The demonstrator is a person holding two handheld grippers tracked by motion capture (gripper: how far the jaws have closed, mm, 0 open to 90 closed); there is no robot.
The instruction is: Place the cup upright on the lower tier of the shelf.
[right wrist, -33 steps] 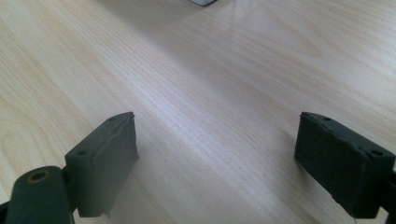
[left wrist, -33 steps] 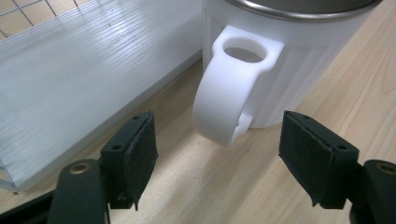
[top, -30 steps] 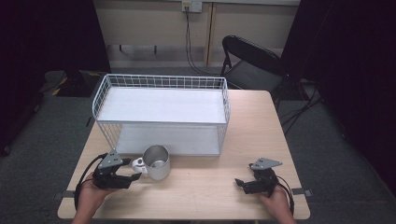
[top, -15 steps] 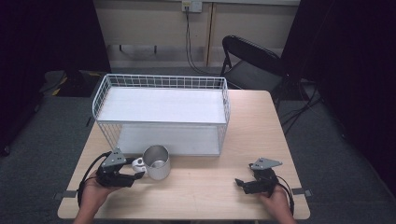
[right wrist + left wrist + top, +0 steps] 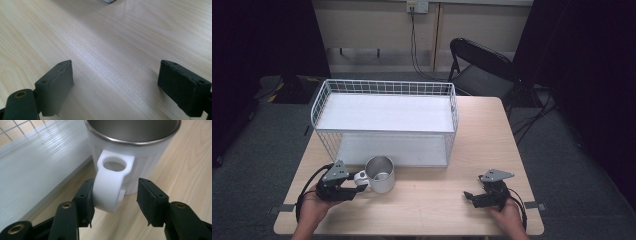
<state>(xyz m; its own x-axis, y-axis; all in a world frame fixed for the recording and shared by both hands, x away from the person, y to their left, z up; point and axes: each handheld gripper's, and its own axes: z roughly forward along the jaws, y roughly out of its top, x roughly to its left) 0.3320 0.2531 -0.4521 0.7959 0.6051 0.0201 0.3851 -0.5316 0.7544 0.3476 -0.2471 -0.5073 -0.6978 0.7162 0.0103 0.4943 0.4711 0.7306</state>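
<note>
Left hand-held gripper [image 5: 354, 186]: near left of the table [image 5: 437, 210], held in the person's left hand [image 5: 312, 207]; jaws apart, one on each side of the mug handle. In the left gripper view [image 5: 115, 195] one pad touches the handle, the other stands clear of it.
Mug [image 5: 380, 174]: metal with a white handle [image 5: 111, 187], upright on the table just right of the left hand-held gripper, handle turned to it; just in front of the rack.
Rack [image 5: 384, 120]: white wire, two shelves, across the far half of the table.
Right hand-held gripper [image 5: 469, 196]: near right, well apart from the mug; jaws wide apart over bare wood [image 5: 115, 75], holding nothing.
Chair [image 5: 482, 67]: black, beyond the table's far right corner.
</note>
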